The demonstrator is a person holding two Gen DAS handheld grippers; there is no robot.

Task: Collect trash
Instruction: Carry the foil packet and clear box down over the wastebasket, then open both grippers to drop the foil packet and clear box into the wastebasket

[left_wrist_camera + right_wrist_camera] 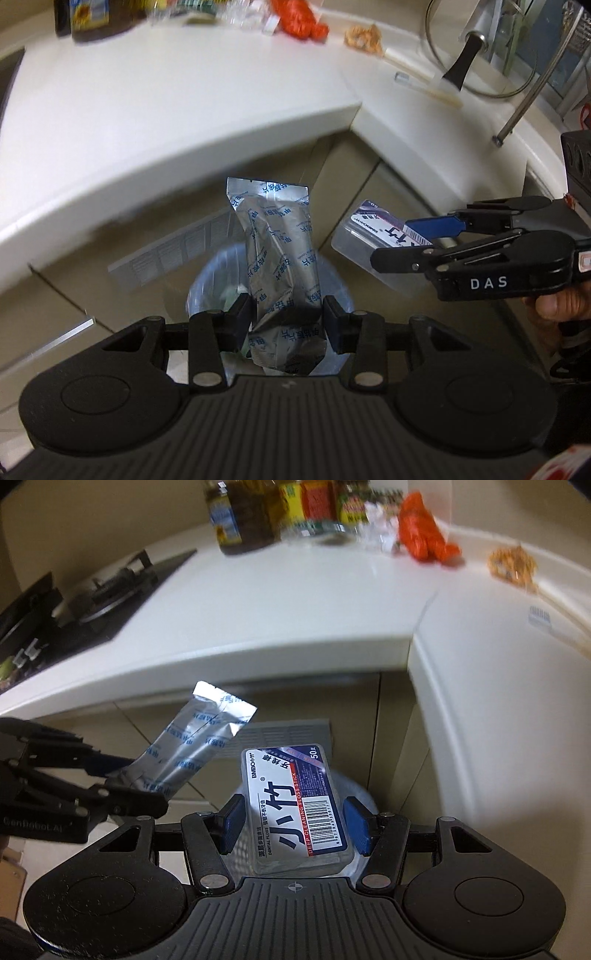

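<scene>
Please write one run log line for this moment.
left gripper: holds silver pouch | right gripper: around floss box, grip unclear | both above trash bin

Counts: 2 grippers, left gripper point(289, 317) and right gripper point(293, 823); 1 silver foil pouch point(277, 254); 1 clear floss-stick box point(295, 805); 1 trash bin point(207, 291) w/ liner; 1 orange bag point(421, 535); 1 toothbrush point(543, 616); 1 glass pot lid point(480, 48); 1 gas stove point(92, 594); approx 4 jars/bottles point(240, 517) at the back, blurred so count unsure.
</scene>
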